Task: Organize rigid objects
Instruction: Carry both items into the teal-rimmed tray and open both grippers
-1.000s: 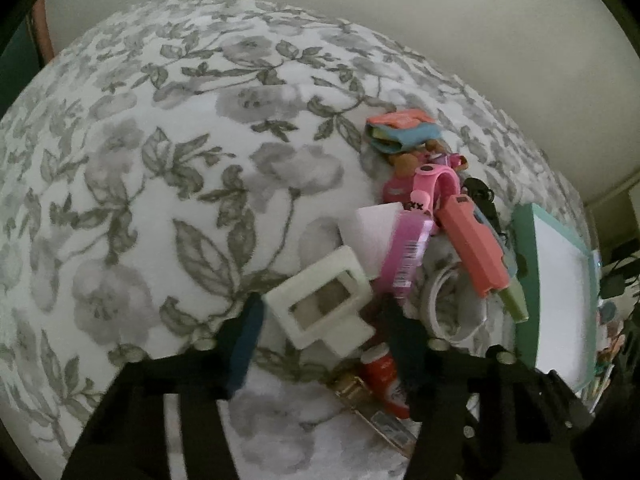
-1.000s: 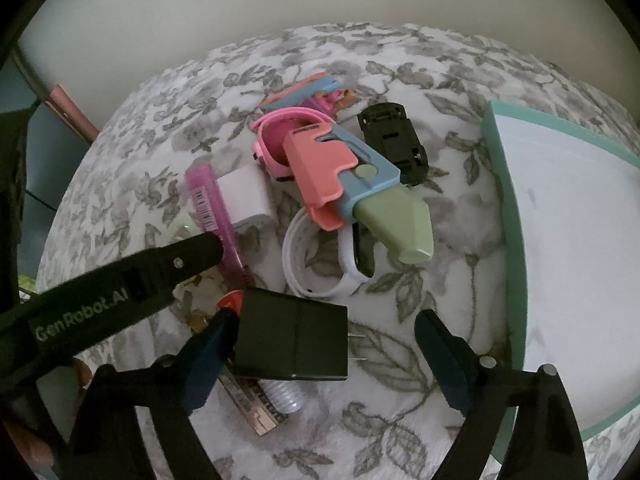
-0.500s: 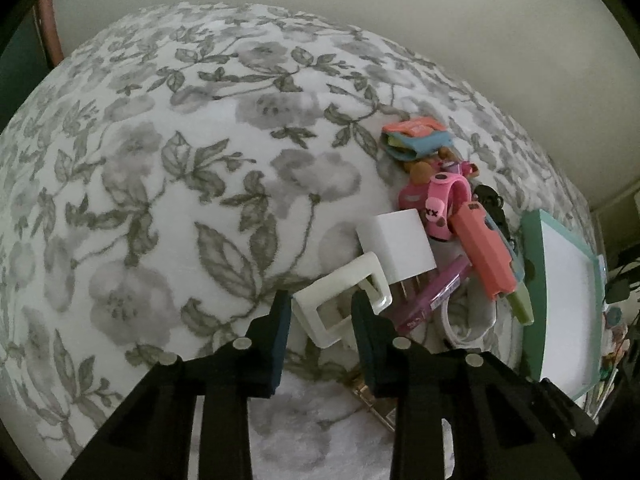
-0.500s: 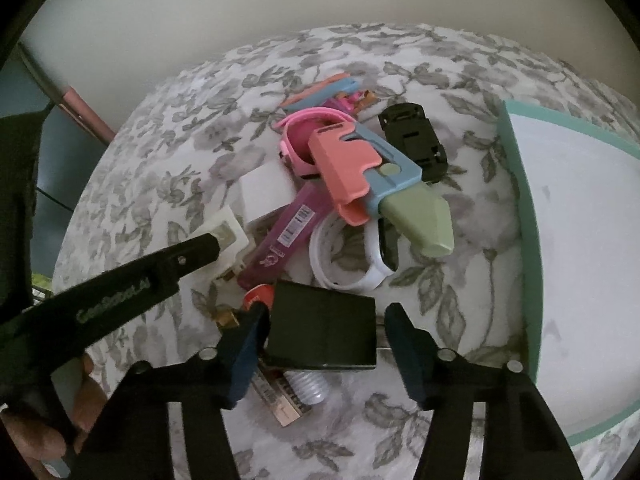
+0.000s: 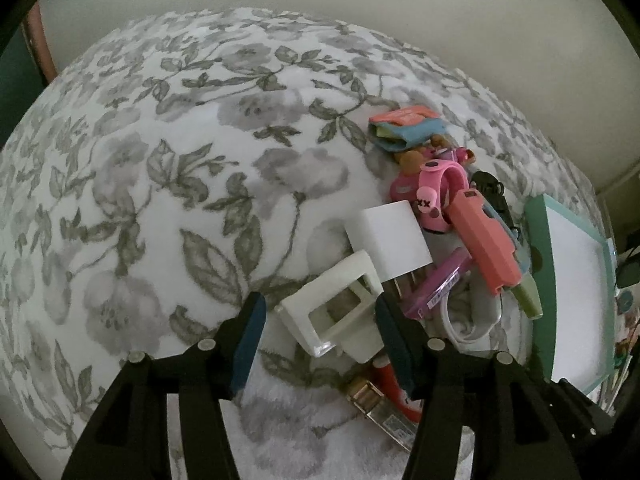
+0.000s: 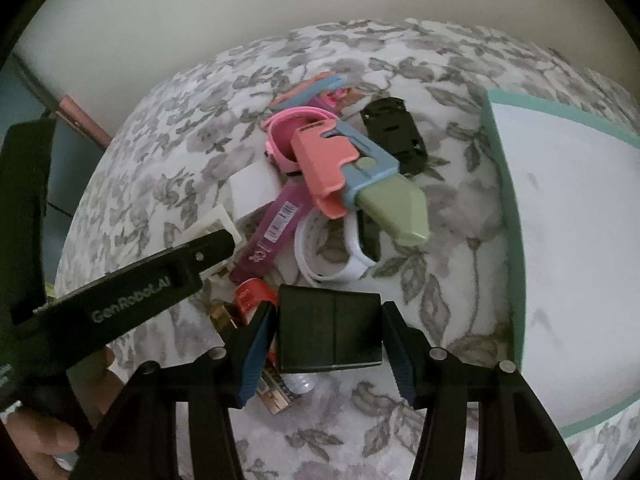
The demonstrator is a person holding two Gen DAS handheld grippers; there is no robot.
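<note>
A cream rectangular plastic frame (image 5: 336, 316) lies on the floral bedspread between the fingers of my left gripper (image 5: 320, 332). Its jaws are opening, and the left pad stands clear of the frame. My right gripper (image 6: 328, 340) is closing on a black power adapter (image 6: 328, 328), with both pads against its sides. The pile beyond holds a white cube charger (image 5: 388, 240), a purple tube (image 6: 276, 232), a salmon, blue and green toy (image 6: 360, 176), a pink toy watch (image 5: 440, 196) and a white band (image 6: 332, 256).
A white tray with a teal rim (image 6: 504, 208) lies to the right of the pile. A black clip (image 6: 394, 136) sits behind the toy. A red item (image 5: 390, 384) and a brass-coloured piece (image 5: 368, 396) lie under the grippers. A hand (image 6: 40, 440) holds the left gripper.
My left jaws pinched the cream frame, then spread apart again. The purple tube swung round. My right jaws narrowed from wide open onto the black adapter.
</note>
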